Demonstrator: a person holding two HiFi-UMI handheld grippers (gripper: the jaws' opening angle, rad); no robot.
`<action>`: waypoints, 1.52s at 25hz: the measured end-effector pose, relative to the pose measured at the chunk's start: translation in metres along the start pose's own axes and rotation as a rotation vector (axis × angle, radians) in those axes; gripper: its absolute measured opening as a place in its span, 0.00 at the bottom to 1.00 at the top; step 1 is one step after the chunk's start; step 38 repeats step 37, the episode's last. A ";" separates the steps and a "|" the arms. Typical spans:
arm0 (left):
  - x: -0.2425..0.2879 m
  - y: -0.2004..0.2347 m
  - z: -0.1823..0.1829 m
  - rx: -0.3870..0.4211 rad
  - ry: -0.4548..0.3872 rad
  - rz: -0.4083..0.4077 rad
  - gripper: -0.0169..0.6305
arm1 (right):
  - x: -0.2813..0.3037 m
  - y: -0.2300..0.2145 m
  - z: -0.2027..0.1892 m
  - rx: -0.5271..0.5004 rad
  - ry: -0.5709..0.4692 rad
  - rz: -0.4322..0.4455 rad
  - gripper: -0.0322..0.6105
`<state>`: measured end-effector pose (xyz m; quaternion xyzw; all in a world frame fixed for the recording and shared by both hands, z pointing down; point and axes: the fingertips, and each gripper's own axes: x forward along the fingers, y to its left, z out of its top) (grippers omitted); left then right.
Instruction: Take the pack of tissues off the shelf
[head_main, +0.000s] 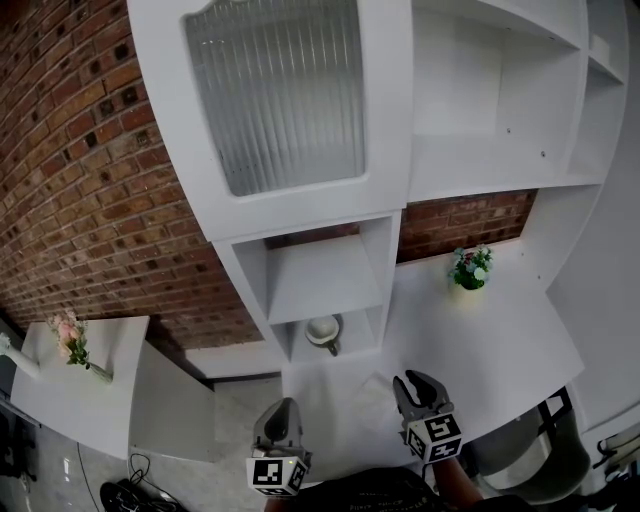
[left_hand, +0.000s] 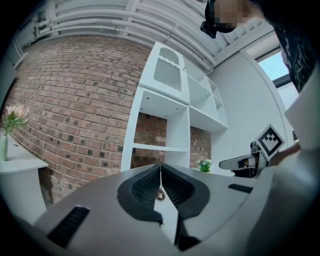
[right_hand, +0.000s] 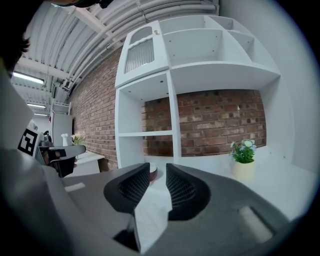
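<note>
In the right gripper view a white pack of tissues (right_hand: 150, 212) lies between my right gripper's (right_hand: 158, 167) black ribbed pads, which press on its sides. The jaw tips stand a narrow gap apart. In the head view the right gripper (head_main: 413, 386) is low over the white table (head_main: 480, 330), in front of the white shelf unit (head_main: 330, 275); the pack barely shows there, white on white. My left gripper (head_main: 283, 408) hangs to its left, its jaws (left_hand: 160, 167) shut with nothing between them.
A small bowl (head_main: 323, 330) sits in the shelf's lowest cubby. A potted plant (head_main: 470, 268) stands on the table by the brick wall. Pink flowers in a vase (head_main: 70, 340) stand on a side table at left. A chair (head_main: 540, 450) is at lower right.
</note>
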<state>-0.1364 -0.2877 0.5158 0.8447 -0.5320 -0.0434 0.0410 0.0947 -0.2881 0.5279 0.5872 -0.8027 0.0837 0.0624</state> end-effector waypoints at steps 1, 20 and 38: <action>0.000 0.000 0.001 0.003 0.000 -0.001 0.05 | 0.000 0.000 0.000 0.001 -0.003 -0.003 0.19; -0.003 -0.008 -0.001 0.015 -0.008 -0.014 0.05 | -0.007 -0.003 -0.005 -0.031 0.006 -0.033 0.05; -0.004 -0.007 -0.004 0.025 0.004 -0.022 0.05 | -0.009 0.002 -0.019 -0.048 0.030 -0.035 0.05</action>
